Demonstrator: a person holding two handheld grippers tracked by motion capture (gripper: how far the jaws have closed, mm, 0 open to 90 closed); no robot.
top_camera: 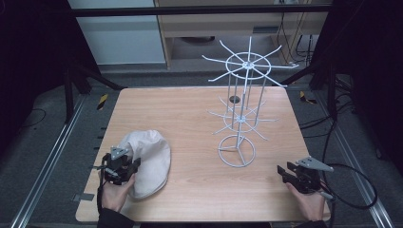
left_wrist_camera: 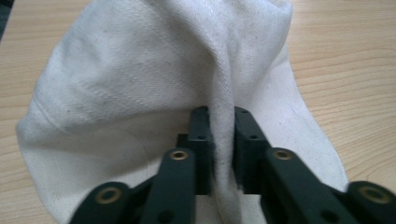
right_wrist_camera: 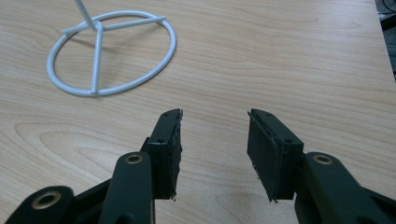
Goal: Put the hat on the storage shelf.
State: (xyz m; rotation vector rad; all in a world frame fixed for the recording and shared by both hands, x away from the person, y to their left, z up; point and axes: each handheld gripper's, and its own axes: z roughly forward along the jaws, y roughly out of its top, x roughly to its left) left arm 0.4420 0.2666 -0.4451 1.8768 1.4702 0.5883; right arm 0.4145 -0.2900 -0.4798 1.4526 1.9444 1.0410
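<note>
- High view: white cap (top_camera: 147, 161) lies on the worktop (top_camera: 190, 118), wire rack (top_camera: 240, 114) stands upright.
- Left gripper (left_wrist_camera: 221, 140) pinches a cap fold.
- Right gripper (right_wrist_camera: 215, 149) spread, holding nothing.

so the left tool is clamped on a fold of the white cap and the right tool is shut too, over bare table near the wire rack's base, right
Not quite. The right tool is open: the right gripper view shows its jaws apart with bare table between them, near the wire rack base. The rest holds: the left tool is clamped on a fold of the white cap.
</note>
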